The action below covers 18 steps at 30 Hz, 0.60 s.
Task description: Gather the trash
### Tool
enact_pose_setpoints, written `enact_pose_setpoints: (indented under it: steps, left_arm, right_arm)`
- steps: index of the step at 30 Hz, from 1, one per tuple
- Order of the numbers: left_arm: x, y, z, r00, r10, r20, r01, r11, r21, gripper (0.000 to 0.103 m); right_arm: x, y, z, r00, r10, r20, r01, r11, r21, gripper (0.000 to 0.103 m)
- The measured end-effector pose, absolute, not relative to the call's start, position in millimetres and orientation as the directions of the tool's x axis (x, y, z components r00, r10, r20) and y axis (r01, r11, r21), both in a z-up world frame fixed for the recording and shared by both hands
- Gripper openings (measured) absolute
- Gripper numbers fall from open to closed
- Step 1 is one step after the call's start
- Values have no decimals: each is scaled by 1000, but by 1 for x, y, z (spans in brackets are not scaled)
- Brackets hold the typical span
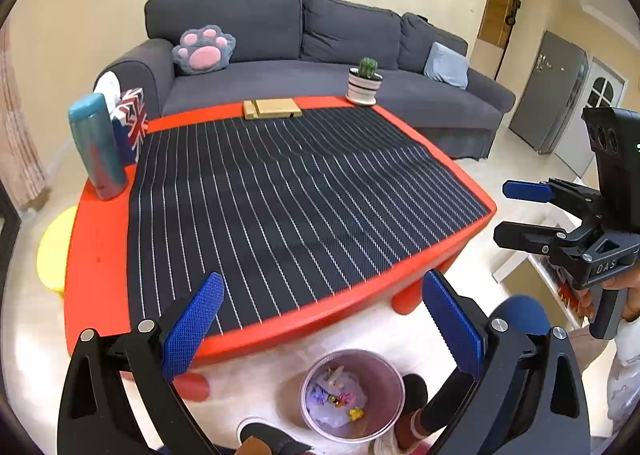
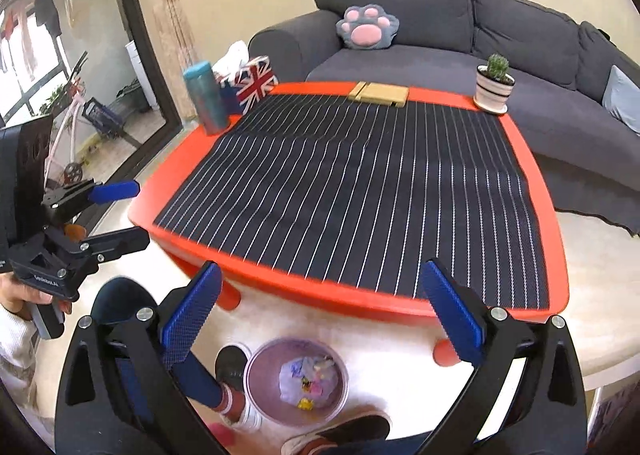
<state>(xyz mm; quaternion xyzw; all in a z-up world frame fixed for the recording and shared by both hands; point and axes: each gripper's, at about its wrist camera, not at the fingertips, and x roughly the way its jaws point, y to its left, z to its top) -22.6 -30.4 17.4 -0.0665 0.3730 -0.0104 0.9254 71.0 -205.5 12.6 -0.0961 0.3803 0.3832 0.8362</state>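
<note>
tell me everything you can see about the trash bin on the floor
The trash bin is a small round container with pale purplish, slightly see-through-looking walls, probably plastic, and no lid. It stands upright on the light floor just in front of the red table, beside one of its legs, close to the person's shoes. Inside lies crumpled trash: lilac and white scraps with small yellow, pink and dark bits. It is partly filled, well below the rim. Neither gripper touches it.

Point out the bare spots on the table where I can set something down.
The striped mat is bare from its near edge up to the wooden block. The table's red left margin is free nearer than the blue bottle. The far-left corner is crowded with the bottle and flag tissue box; the cactus pot takes the far-right corner.
</note>
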Motion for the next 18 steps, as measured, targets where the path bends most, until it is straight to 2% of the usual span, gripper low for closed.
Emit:
enact_pose_setpoints:
  steps: [9,18]
  left_arm:
    - [2,-22,27,731,-31,-682,-55,993,-105,97]
    - [18,-13,26,711,-48,-701,-76,987,-144,97]
  right_arm:
    - [94,-199,24,418,585,-696,-714,684,146,98]
    - [103,-191,31,422,592,-687,-723,677,140,98]
